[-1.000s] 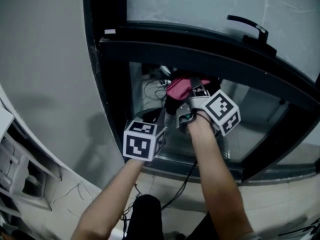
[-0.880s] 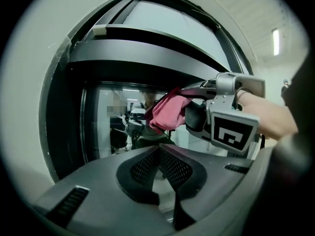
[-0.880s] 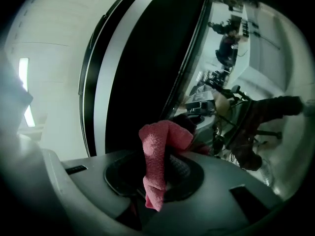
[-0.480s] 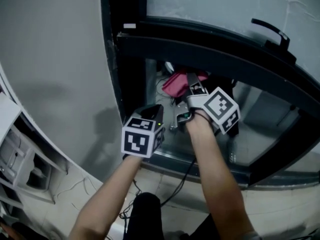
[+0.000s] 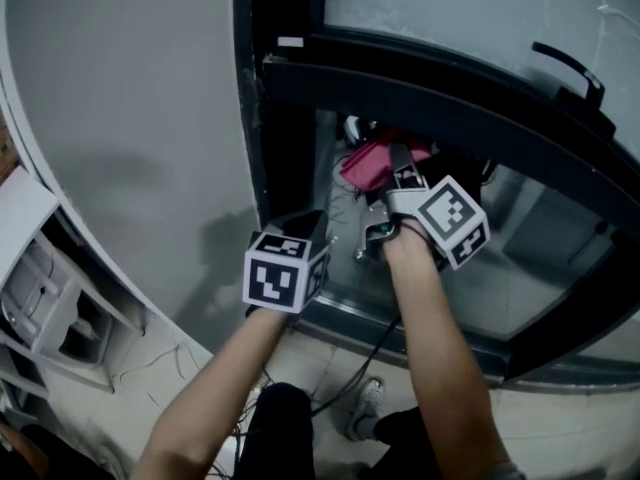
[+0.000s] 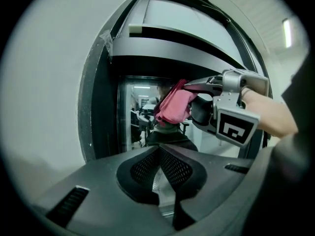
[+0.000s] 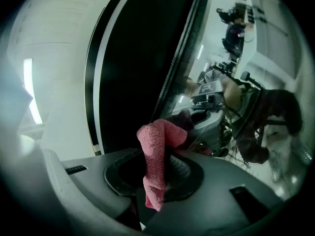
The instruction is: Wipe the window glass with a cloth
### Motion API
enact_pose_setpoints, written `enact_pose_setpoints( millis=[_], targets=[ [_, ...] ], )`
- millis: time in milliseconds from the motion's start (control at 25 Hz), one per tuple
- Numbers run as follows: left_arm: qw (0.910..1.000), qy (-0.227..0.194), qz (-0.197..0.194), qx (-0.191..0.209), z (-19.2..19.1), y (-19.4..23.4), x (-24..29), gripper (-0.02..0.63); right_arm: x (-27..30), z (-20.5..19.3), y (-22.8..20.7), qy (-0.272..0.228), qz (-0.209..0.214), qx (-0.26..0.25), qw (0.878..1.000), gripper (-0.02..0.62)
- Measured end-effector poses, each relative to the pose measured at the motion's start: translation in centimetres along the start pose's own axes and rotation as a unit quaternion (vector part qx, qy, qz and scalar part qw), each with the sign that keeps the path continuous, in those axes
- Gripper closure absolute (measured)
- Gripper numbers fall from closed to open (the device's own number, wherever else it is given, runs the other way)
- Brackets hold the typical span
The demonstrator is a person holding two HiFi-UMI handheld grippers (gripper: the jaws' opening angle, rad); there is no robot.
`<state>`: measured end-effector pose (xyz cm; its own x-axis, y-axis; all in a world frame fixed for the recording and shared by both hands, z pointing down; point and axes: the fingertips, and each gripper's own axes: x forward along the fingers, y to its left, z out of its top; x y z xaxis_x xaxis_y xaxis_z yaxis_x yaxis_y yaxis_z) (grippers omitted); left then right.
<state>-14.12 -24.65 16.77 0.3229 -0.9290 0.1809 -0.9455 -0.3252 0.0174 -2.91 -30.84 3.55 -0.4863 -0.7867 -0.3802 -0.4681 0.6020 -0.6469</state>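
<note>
A pale grey wall [image 5: 130,118] fills the left. Right of it stands the black window frame [image 5: 400,78], a lever handle [image 5: 570,68] on the upper sash at far right. Under the crossbar is the lower pane of window glass [image 5: 520,268], which reflects the room.

The right tongs [image 7: 157,166] are clamped on a pink cloth [image 7: 156,146] and push its bunched end against the glass near the pane's upper left corner, just under the crossbar. The left tongs [image 6: 160,171] hang nearer and lower left, beside the frame, with their tips together and nothing between them.

The wiping looks to be under way at that corner. Next, I judge, the cloth should sweep right or down across the untouched pane, kept flat on the glass with a firm grip.
</note>
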Motion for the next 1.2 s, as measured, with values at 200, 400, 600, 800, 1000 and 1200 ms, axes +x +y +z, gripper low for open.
enact_pose_setpoints(
  millis=[200, 400, 600, 800, 1000, 1200],
  targets=[
    [0.9996, 0.015, 0.015, 0.019, -1.1, -0.6, -0.7, 0.606, -1.5, -0.7, -1.6, -0.016, -0.01, 0.02, 1.0, 0.537],
    [0.999, 0.038, 0.014, 0.019, -3.7, -0.4, -0.8, 0.606, -2.5, -2.4, -3.5, -0.027, -0.026, 0.027, 0.999, 0.537],
    [0.999, 0.046, -0.001, 0.003, -6.1, -0.7, 0.4, 0.606, -3.6, -3.5, -4.6, -0.023, -0.027, 0.0, 0.999, 0.537],
    [0.9978, 0.06, -0.02, -0.018, -9.5, -1.5, 1.3, 0.606, -5.4, -6.3, -7.5, -0.007, -0.043, 0.014, 0.999, 0.537],
    [0.9965, 0.072, -0.028, -0.03, -12.0, -1.7, 2.2, 0.606, -6.8, -8.3, -10.2, 0.011, -0.065, -0.001, 0.998, 0.537],
    [0.9952, 0.084, -0.035, -0.038, -14.3, -2.3, 3.0, 0.606, -8.3, -10.3, -12.2, 0.027, -0.086, -0.002, 0.996, 0.537]
  ],
)
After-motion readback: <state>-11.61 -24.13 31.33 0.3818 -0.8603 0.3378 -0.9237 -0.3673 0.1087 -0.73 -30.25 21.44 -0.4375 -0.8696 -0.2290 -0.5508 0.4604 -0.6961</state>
